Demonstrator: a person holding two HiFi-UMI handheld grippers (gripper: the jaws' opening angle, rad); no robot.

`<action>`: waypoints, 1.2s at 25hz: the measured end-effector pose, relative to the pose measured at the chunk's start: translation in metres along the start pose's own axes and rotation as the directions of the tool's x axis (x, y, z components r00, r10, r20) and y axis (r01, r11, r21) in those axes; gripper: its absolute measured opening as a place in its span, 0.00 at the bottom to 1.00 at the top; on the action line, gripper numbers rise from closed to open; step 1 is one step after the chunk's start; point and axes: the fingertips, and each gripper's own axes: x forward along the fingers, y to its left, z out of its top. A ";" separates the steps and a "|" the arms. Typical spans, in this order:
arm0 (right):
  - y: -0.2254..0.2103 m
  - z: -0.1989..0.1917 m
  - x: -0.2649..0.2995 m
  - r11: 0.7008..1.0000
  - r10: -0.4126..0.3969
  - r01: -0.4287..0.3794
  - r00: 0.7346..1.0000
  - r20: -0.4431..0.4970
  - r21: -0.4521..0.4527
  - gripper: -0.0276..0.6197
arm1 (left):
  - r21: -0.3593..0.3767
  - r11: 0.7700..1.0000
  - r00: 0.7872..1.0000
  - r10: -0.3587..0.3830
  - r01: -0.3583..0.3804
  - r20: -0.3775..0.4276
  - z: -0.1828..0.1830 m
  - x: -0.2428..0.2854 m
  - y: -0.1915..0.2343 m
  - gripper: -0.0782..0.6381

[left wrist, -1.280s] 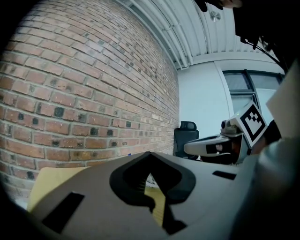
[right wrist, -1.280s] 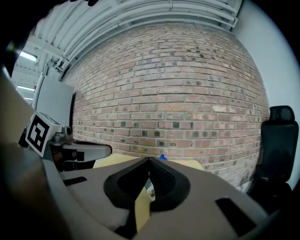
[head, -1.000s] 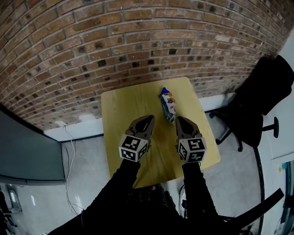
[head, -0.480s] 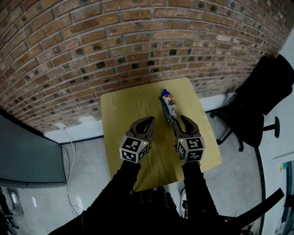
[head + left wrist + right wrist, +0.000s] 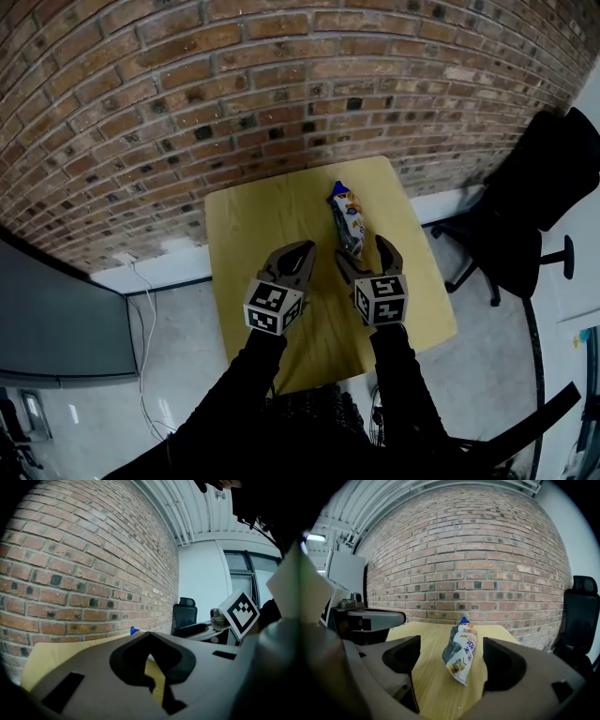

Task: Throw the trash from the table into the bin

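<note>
The right gripper (image 5: 364,253) has just swung its jaws wide apart, and the near end of the snack packet (image 5: 347,218) sits in the gap, neither pad touching it. The packet lies lengthwise on the far right part of the yellow table (image 5: 248,225), its blue tip toward the brick wall (image 5: 281,84). The left gripper (image 5: 292,253) hovers just left of the right one, jaws together on nothing.
</note>
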 end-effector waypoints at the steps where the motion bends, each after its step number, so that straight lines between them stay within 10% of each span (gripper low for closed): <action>1: 0.000 -0.003 0.003 1.000 0.002 -0.002 1.000 -0.013 0.000 0.66 | 0.000 1.000 1.000 -0.001 0.001 -0.001 -0.001 0.000 0.000 0.12; 30: -0.010 -0.060 0.050 1.000 -0.027 0.022 0.965 -0.261 -0.023 0.59 | -0.011 1.000 0.999 -0.025 0.024 -0.029 -0.017 0.003 0.008 0.12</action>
